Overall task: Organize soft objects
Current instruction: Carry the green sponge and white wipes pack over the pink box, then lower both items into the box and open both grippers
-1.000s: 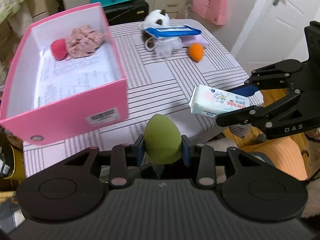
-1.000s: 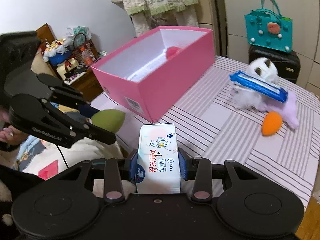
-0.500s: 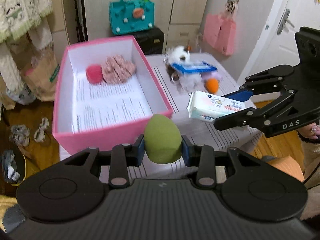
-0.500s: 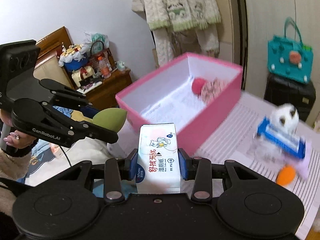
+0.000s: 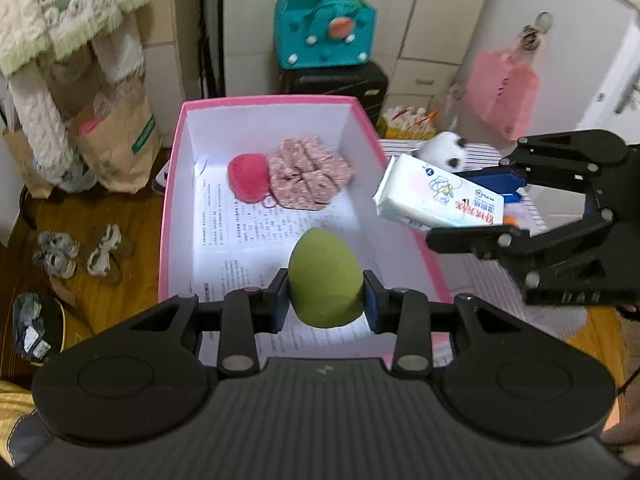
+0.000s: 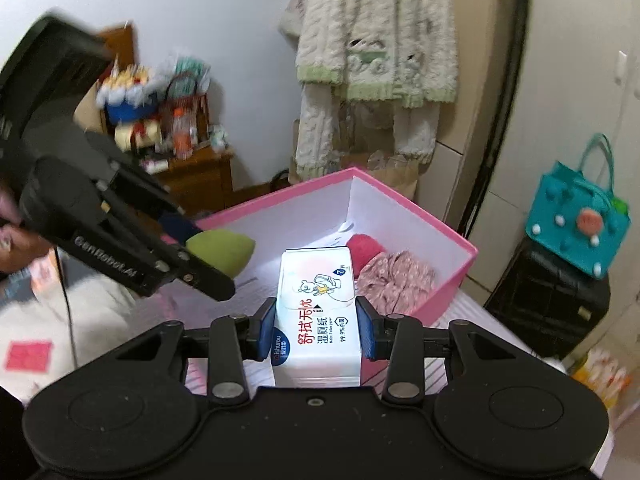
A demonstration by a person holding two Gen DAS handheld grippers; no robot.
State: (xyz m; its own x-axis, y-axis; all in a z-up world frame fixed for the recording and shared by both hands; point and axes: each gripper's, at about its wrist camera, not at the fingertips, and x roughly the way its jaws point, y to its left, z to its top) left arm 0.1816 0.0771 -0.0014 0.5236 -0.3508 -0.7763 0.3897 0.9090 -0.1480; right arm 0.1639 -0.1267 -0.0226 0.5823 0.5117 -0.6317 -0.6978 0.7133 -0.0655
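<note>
Both claws hang over the pink box: left claw pinching a green sponge, right claw clamping a tissue pack, open floor directly below and ahead.

My left gripper's body blocks the near end of the pink box, and the green sponge between my pads covers part of the printed sheet on its floor. My right gripper and its wipes pack hide most of the striped table and all but the head of the white plush. In the right wrist view the pack covers the near side of the red ball. The cluttered cabinet far left is blurred. The sheet's print is too small to read.
</note>
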